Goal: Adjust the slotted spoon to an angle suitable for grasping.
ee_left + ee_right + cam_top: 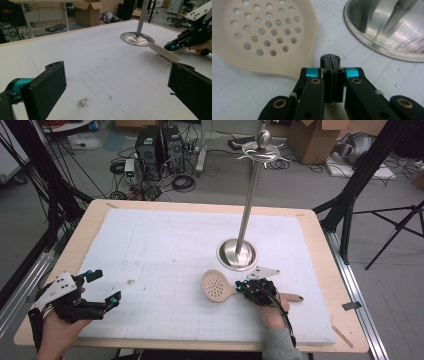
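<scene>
Two grippers are at work: the right gripper (243,286) is clamped on the neck of the slotted spoon (216,285), which lies on the tabletop (165,240) just in front of the steel stand (237,254), while the left gripper (100,287), well to the stand's left, holds its jaws wide apart on nothing. With the hold so near the bowl, I reckon the long handle could swing and strike the stand's base.

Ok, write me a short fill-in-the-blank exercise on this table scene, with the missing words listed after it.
1. The right tool is shut on the handle of the ____ spoon.
2. The left tool has its jaws ____, with nothing between them.
3. The steel stand has a ____ base.
4. The spoon lies just in front of the stand, on the white ____.

Missing words: slotted; open; round; mat
</scene>
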A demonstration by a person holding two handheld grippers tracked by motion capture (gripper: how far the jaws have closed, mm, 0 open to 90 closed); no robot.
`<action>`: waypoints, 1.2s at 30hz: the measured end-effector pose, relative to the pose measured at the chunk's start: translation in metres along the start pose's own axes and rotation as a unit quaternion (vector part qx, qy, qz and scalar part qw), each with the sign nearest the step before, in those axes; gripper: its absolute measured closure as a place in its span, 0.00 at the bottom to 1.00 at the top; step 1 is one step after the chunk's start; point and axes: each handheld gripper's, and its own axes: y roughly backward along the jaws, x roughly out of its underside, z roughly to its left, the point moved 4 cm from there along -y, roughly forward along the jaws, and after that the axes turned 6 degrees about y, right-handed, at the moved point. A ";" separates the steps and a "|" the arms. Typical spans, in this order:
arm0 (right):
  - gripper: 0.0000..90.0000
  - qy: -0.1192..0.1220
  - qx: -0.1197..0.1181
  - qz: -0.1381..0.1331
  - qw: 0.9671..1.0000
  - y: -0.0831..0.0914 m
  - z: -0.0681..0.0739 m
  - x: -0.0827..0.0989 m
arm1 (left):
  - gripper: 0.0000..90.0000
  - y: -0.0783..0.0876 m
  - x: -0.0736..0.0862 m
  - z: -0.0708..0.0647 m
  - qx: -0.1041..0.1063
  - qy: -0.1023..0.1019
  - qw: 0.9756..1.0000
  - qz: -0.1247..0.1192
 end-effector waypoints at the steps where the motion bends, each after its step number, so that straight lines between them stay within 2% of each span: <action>1: 1.00 0.000 0.000 0.000 1.000 0.000 0.001 0.000 | 0.02 -0.001 0.000 0.000 0.001 -0.001 1.000 0.002; 9: 1.00 0.022 -0.009 -0.002 1.000 0.003 0.006 0.003 | 0.02 -0.007 -0.002 -0.001 0.009 0.001 1.000 0.000; 15: 1.00 0.027 -0.020 0.000 0.999 0.006 0.012 0.005 | 0.02 -0.012 -0.002 -0.002 0.015 0.000 1.000 0.005; 19: 1.00 0.029 -0.037 0.000 0.999 0.010 0.017 0.007 | 0.02 -0.014 -0.003 -0.002 0.017 -0.003 1.000 0.006; 23: 1.00 0.028 -0.038 0.002 0.999 0.010 0.016 0.007 | 0.02 -0.015 -0.005 -0.002 0.020 -0.003 1.000 0.004; 26: 1.00 0.038 -0.019 -0.004 0.999 0.013 0.017 0.005 | 0.02 -0.014 -0.006 -0.002 0.021 -0.004 1.000 0.001; 30: 1.00 0.015 -0.012 -0.035 0.999 0.034 0.011 0.005 | 0.02 -0.017 -0.006 -0.002 0.024 -0.002 1.000 0.000; 31: 1.00 0.015 -0.012 -0.035 0.999 0.034 0.011 0.005 | 0.02 -0.019 -0.006 -0.003 0.025 -0.003 1.000 0.002; 34: 1.00 0.006 -0.001 -0.041 0.999 0.047 0.010 0.010 | 0.02 -0.024 -0.006 -0.004 0.030 -0.003 1.000 0.005; 35: 1.00 0.001 0.011 -0.045 0.999 0.056 0.008 0.015 | 0.02 -0.025 -0.006 -0.004 0.032 -0.003 0.999 0.005; 36: 1.00 0.001 0.011 -0.045 0.999 0.056 0.008 0.015 | 0.02 -0.026 -0.006 -0.004 0.034 -0.005 0.999 0.007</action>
